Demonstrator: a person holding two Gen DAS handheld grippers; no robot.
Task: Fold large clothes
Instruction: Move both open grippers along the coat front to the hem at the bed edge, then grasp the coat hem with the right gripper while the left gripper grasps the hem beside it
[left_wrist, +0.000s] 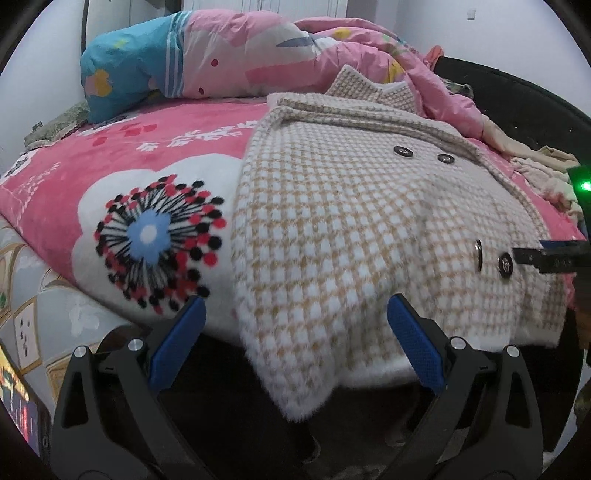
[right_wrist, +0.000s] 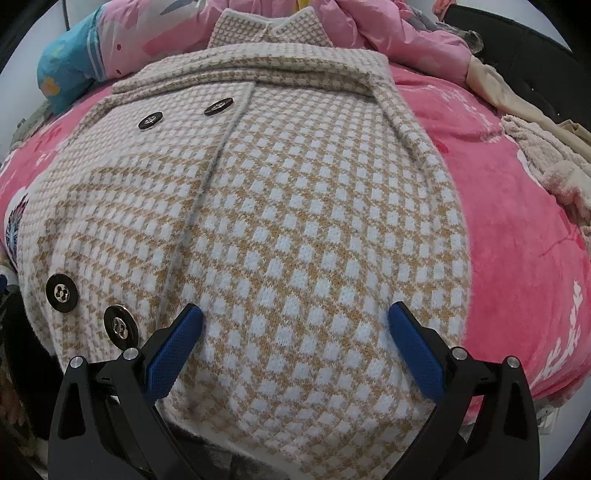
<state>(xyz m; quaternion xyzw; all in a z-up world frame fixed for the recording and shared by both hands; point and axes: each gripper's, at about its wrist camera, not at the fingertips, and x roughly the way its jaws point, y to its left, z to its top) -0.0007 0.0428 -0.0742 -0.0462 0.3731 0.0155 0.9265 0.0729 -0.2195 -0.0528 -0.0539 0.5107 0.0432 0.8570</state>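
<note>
Left tongs (left_wrist: 295, 314) stand wide apart, nothing between the blue pads (left_wrist: 177, 343), aimed at the hem corner of the coat (left_wrist: 332, 229) where it droops off the bed edge. Right tongs (right_wrist: 295, 317) are just as wide apart, also empty, hovering low over the coat's lower front panel; whether the pads touch the knit I can't tell.

The coat – a thick checked knit, tan and white, w/ dark metal buttons (right_wrist: 61, 291) – lies front-up on the pink blanket (left_wrist: 122, 155), collar (right_wrist: 266, 26) toward the crumpled duvet (left_wrist: 240, 55) at the far end, sleeves apparently already laid across the body. Its bottom edge hangs over the near side of the bed.

Handling, as a guess: soft, fuzzy, fairly heavy for a garment, so it'll sag and drag rather than slide. Pads should bite well on the pile – not slippery. Best hold is prob. the hem, one corner per side, pinching both layers near the edge so the front flap doesn't peel open. Keep clear of the buttons; they're hard and could skid out of the pads.
</note>
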